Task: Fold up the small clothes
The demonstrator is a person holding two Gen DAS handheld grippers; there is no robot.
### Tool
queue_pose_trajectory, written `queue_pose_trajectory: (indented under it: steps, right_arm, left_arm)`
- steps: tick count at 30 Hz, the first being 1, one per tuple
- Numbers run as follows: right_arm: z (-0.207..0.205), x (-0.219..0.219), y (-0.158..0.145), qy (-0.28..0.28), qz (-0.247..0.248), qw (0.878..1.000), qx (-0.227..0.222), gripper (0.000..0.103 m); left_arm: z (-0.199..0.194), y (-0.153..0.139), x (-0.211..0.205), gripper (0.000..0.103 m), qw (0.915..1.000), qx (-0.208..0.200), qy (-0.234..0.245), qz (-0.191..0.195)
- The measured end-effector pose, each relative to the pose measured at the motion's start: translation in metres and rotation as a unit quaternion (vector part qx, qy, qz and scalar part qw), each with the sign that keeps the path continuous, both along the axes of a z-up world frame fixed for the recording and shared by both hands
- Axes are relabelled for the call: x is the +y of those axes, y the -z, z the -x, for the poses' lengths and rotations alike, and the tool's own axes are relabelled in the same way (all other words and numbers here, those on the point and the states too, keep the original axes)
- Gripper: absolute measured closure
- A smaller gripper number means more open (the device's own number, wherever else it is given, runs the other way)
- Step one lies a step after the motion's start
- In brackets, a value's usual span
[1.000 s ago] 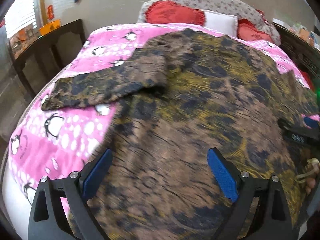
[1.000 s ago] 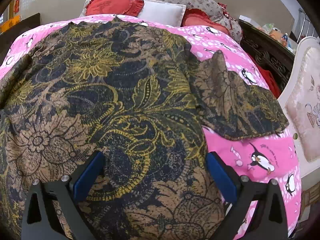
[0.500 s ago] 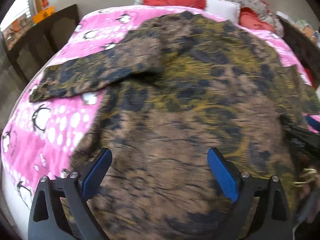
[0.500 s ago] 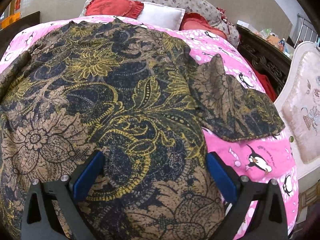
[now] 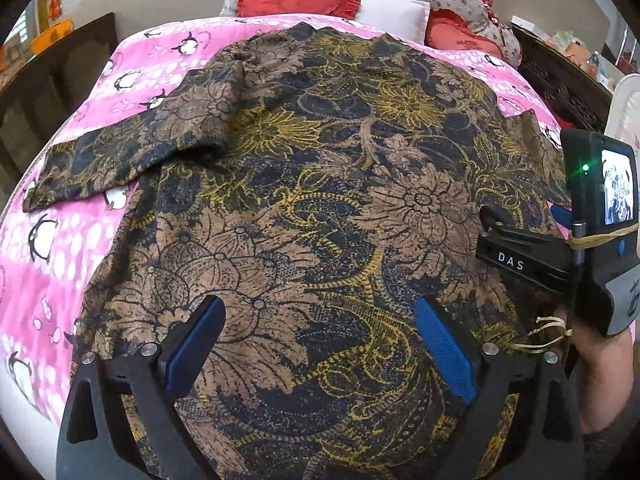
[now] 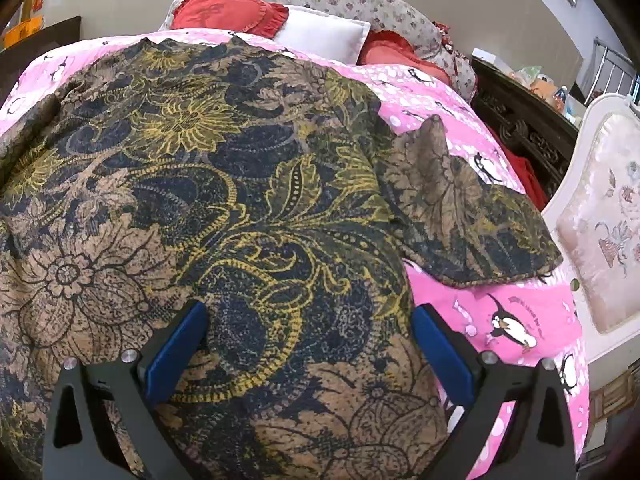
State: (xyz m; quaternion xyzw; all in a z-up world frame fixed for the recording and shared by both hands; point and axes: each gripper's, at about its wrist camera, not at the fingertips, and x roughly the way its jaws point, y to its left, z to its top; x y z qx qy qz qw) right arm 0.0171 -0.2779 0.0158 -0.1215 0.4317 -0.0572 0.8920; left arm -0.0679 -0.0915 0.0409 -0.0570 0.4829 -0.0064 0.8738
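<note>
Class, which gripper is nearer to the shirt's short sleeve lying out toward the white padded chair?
Right. The right gripper sits beside that sleeve; the left gripper is farther across the brown floral shirt, nearer its opposite sleeve.

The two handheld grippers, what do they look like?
Both the left gripper and right gripper have matte black forked frames with silver screws and blue rubbery finger pads. The left view shows the right unit's white "DAS" lettering, small lit screen and tan elastic cord.
</note>
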Motion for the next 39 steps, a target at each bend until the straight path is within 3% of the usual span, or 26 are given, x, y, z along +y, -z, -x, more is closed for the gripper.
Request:
queue_pose_trajectory:
  steps: [13, 16, 20, 26, 28, 31, 33, 37, 39]
  right_arm:
    - [0.001, 0.0, 0.0, 0.0, 0.002, 1.0, -0.001, 0.0]
    - [0.001, 0.0, 0.0, 0.0, 0.002, 1.0, 0.0, 0.0]
    - [0.001, -0.001, 0.0, 0.0, 0.002, 1.0, -0.001, 0.0]
    - [0.002, 0.001, 0.0, 0.0, 0.004, 1.0, -0.001, 0.0]
    - [0.002, 0.001, 0.0, 0.0, 0.005, 1.0, -0.002, 0.0]
    - [0.003, 0.002, -0.001, 0.0, 0.005, 1.0, -0.002, 0.0]
    - [0.003, 0.002, 0.0, 0.0, 0.006, 1.0, -0.003, 0.0]
    - [0.004, 0.002, 0.0, 0.0, 0.007, 1.0, -0.003, 0.0]
    - [0.003, 0.002, -0.001, -0.001, 0.01, 1.0, -0.004, 0.0]
  left_arm:
    - [0.001, 0.001, 0.004, 0.023, 1.0, -0.004, -0.006, -0.003]
    - [0.0, -0.004, 0.019, 0.023, 0.9996, -0.022, -0.012, 0.012]
    - [-0.006, -0.015, 0.101, 0.023, 0.993, -0.077, -0.074, 0.052]
    - [-0.015, -0.016, 0.252, 0.023, 0.9733, -0.09, -0.172, 0.122]
    - [-0.015, -0.013, 0.303, 0.023, 0.9602, -0.089, -0.21, 0.161]
    - [-0.02, 0.005, 0.361, 0.024, 0.9319, -0.073, -0.257, 0.246]
    - [-0.029, 0.015, 0.372, 0.024, 0.9245, -0.065, -0.258, 0.273]
    - [-0.059, 0.015, 0.358, 0.018, 0.94, -0.048, -0.218, 0.258]
    - [-0.065, 0.016, 0.36, 0.018, 0.9402, -0.043, -0.216, 0.26]
